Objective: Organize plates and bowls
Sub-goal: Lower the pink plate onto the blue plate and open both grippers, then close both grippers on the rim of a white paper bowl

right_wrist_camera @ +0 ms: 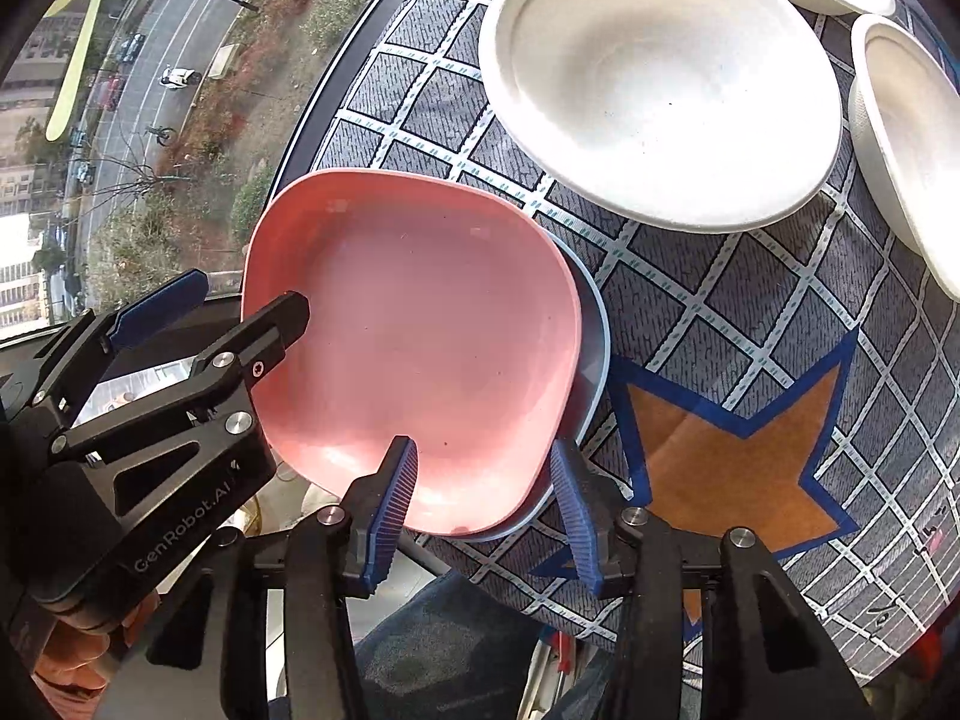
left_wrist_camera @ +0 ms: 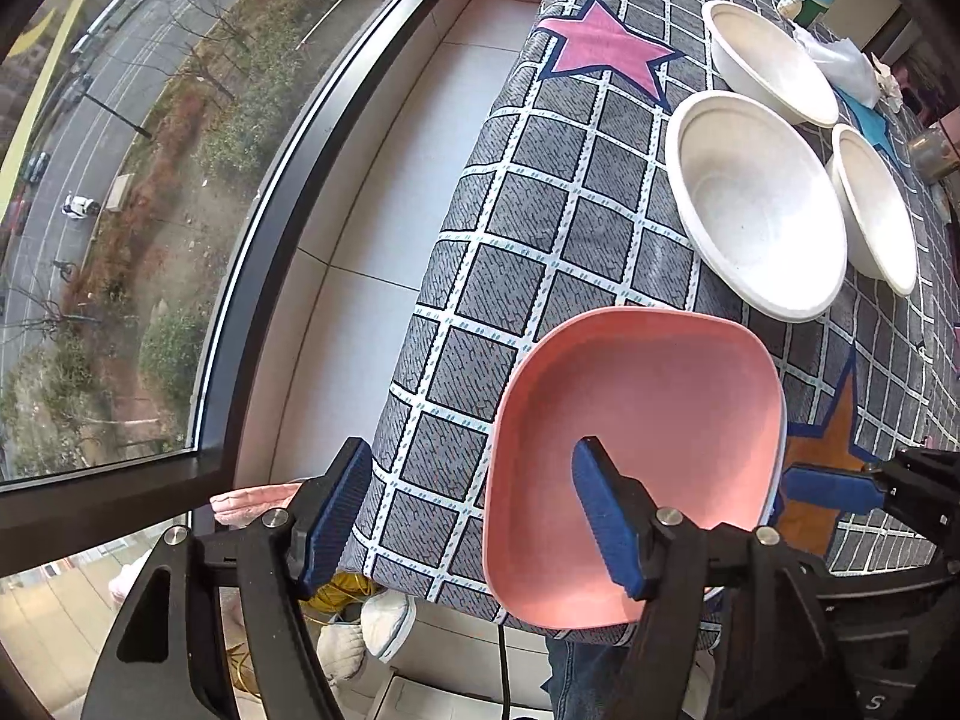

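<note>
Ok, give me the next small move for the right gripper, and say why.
Probably close the right gripper on the near rim of the pink plate. Its jaws stand open, straddling that rim and the blue plate beneath. The stack seems to overhang the tablecloth edge, so a grip should come first. The left gripper is open too.

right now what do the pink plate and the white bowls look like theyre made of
Pink rounded-square plate: probably plastic or melamine, since the colour is even and the sheen soft and satin.
Round white bowls: likely moulded paper pulp, with a matte, faintly speckled surface and thin pressed rims; matte plastic is possible.
</note>
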The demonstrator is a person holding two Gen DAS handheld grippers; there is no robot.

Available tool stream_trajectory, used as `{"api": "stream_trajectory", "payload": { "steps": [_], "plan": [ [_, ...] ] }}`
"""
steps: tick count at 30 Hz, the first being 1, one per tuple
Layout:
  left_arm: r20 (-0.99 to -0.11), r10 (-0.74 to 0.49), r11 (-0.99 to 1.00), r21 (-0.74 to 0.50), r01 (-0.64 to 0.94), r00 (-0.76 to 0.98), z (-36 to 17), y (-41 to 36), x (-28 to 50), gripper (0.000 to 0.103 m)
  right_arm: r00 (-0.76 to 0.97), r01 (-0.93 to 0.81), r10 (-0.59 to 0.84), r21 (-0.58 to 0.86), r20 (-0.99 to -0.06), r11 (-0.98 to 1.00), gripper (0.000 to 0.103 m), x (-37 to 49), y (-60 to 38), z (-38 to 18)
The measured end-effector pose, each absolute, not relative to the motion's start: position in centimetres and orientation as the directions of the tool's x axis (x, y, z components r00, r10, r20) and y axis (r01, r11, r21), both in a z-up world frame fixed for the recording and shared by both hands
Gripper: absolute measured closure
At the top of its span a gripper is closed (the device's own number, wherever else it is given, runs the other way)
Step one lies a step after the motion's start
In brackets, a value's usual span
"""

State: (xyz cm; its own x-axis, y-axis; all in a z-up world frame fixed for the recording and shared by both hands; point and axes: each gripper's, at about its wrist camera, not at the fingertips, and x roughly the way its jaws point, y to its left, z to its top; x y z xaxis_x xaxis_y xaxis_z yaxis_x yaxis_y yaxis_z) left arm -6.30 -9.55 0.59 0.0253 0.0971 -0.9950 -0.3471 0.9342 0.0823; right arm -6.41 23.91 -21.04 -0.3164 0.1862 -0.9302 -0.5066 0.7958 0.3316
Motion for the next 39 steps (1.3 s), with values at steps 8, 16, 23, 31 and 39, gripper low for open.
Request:
{"api": "stream_trajectory", "payload": {
  "steps": [8,16,23,31,39],
  "plan": [
    [-0.996,0.077,0.931,0.058,-0.36,0.039,1.1,-9.0,-5.7,0.025,-0.266,-0.396,0.233,0.327,-0.935,0.858,0.028,-4.4,19.5,-20.3],
    [-0.998,0.037,0.947,0.018,-0.322,0.053,1.5,-11.1,-3.4,0.024,-0.271,-0.268,0.224,0.297,-0.936,0.916,0.028,-3.6,15.2,-21.7],
    [-0.997,0.022,0.965,0.003,-0.264,0.071,2.0,-13.6,-0.9,0.024,-0.268,-0.215,0.222,0.283,-0.937,0.935,0.028,-3.0,12.1,-21.6],
    [-0.995,0.041,0.973,0.018,-0.231,0.094,2.9,-14.0,2.8,0.024,-0.249,-0.163,0.243,0.287,-0.938,0.944,0.028,-0.1,9.4,-21.2],
    [-0.995,0.074,0.973,0.056,-0.223,0.073,0.6,-13.1,8.3,0.024,-0.24,-0.15,0.293,0.333,-0.926,0.931,0.028,3.4,13.1,-21.7]
  ]
}}
